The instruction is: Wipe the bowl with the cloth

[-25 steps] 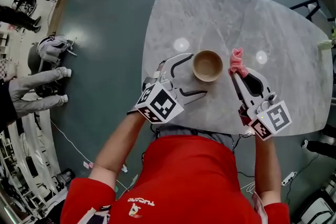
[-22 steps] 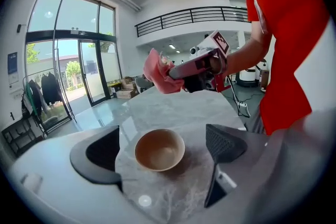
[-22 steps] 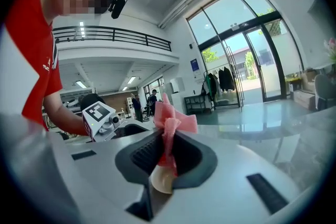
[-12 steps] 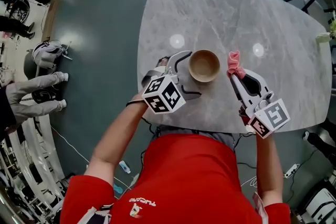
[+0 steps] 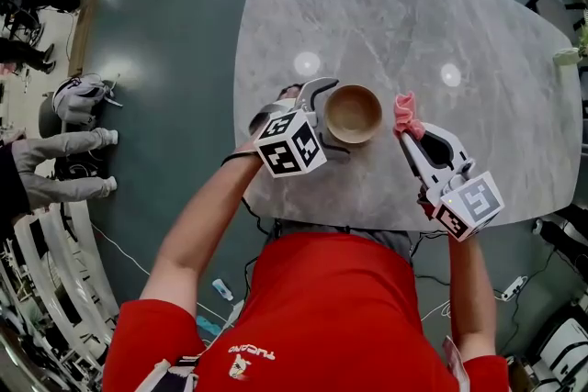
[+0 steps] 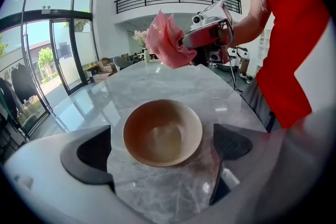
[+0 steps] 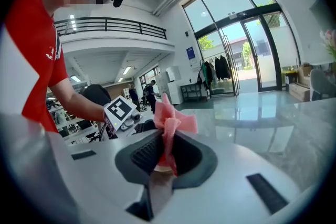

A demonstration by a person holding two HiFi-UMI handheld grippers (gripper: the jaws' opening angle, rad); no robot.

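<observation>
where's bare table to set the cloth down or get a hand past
Free: the whole far half of the table beyond the bowl, and the stretch right of the cloth. Crowded: the near edge, where the left gripper and right gripper flank the bowl.

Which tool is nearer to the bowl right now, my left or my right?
Left. The left tool has its open jaws flanking the bowl; the right tool, shut on the pink cloth, is off to the bowl's right, apart from it.
</observation>
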